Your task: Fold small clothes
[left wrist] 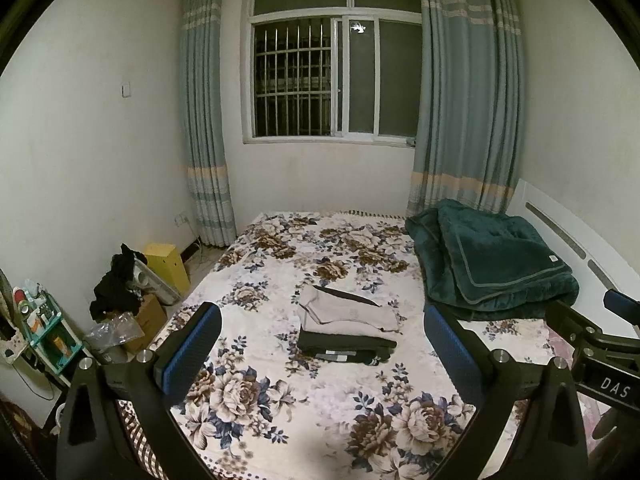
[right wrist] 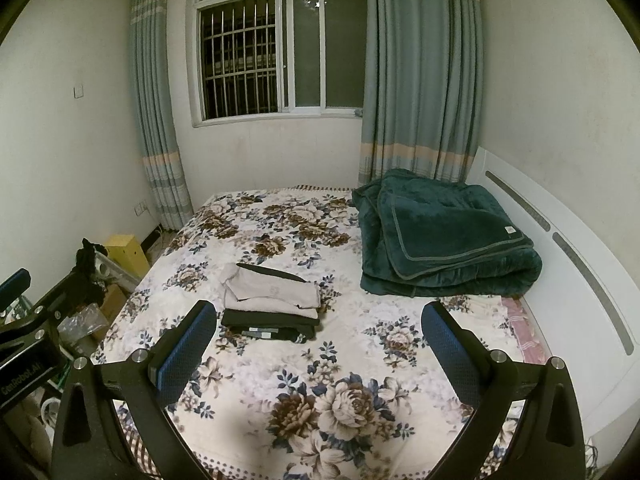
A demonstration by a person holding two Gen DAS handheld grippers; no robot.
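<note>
Bed (right wrist: 344,408) covered by a floral blanket in cream, brown and blue. Folded dark green quilt (right wrist: 448,240) lying on the bed's far right part, against the white headboard (right wrist: 568,248) along the right wall. Barred window (left wrist: 316,76) in the far wall, flanked by a grey-blue striped left curtain (left wrist: 204,120) and right curtain (left wrist: 464,100). Floor to the left of the bed: yellow box (left wrist: 168,264) near the wall, black garment (left wrist: 116,288) heaped over a cardboard box (left wrist: 148,320), crumpled clear plastic bag (left wrist: 112,334) just beside it. Teal shelf rack (left wrist: 48,328) holding small items, at the left edge. Wall switch (left wrist: 126,90) on the left wall.
</note>
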